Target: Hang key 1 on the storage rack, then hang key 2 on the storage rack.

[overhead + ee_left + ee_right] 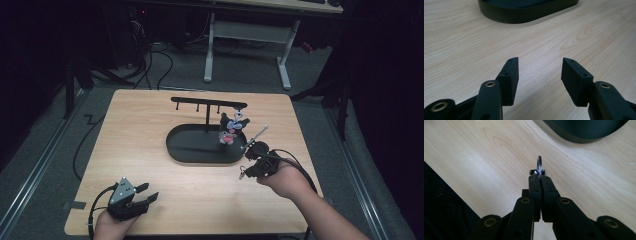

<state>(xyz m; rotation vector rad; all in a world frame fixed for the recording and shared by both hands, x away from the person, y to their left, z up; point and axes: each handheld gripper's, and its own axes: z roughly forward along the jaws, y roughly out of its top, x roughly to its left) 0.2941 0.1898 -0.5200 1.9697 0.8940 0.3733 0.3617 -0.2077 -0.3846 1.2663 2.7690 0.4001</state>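
My right gripper (244, 172) hovers just off the near right rim of the black oval tray (175, 150), its jaws pressed together on a small metal key ring (539, 165) that sticks out edge-on past the tips (539, 177). A grey and pink toy charm (229, 130) hangs from the right end of the black hook rack (207, 102) that stands in the tray. Near the table's front left corner my left gripper (148, 193) rests low over the wood. Its jaws stand apart with nothing between them (540, 66).
The tray's rim (524, 15) lies ahead of the left gripper, and it shows at the top right of the right gripper view (574, 137). Bare wood table (150, 120) surrounds the tray. Desk legs and cables stand on the floor beyond the far edge.
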